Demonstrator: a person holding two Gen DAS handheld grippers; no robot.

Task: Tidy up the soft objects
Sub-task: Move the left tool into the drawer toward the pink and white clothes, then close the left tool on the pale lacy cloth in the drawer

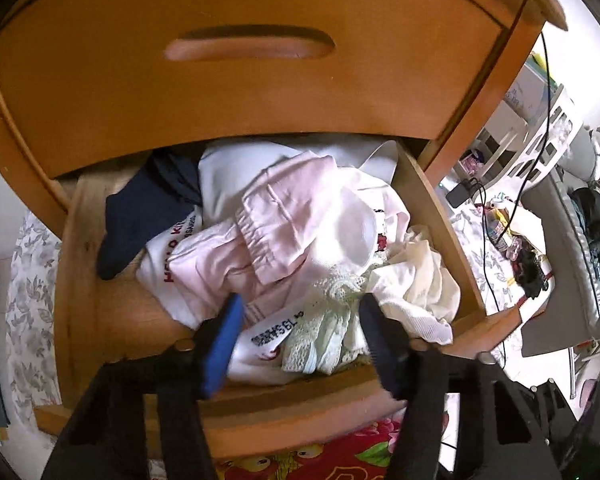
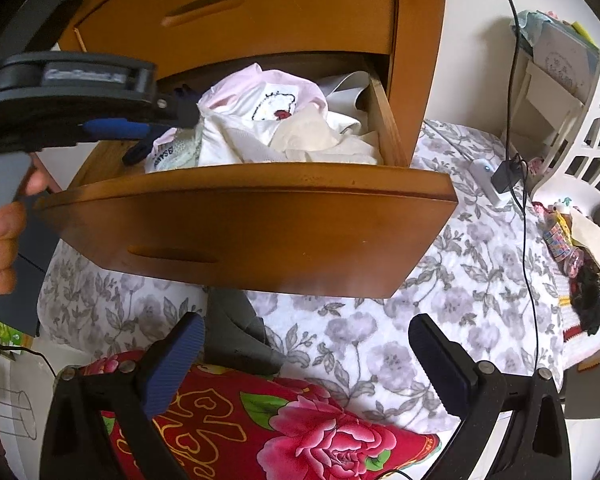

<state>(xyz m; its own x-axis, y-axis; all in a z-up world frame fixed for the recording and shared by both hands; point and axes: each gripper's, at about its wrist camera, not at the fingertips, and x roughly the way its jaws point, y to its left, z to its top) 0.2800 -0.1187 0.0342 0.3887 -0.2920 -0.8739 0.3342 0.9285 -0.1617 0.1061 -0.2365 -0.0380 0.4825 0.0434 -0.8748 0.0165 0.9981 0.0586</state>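
The open wooden drawer (image 1: 440, 220) holds a heap of soft clothes: a pink garment (image 1: 292, 216), a navy sock (image 1: 140, 220), a cream cloth (image 1: 420, 280), a white labelled cloth (image 1: 268, 332) and a white lace piece (image 1: 328, 320). My left gripper (image 1: 300, 340) reaches into the front of the heap, its pads pressed on the lace piece and the labelled cloth bunched between them. The right wrist view shows the same left gripper (image 2: 152, 140) from the side at the drawer's (image 2: 260, 232) left end. My right gripper (image 2: 304, 360) hangs open below the drawer front, with nothing between its fingers.
A closed upper drawer (image 1: 252, 44) sits above the open one. Grey floral quilt (image 2: 420, 300) and a red flowered blanket (image 2: 300, 432) lie below. A white basket (image 2: 580, 140), a charger (image 2: 504, 176) and cables (image 2: 520, 80) stand at the right. A person's hand (image 2: 4, 240) shows at left.
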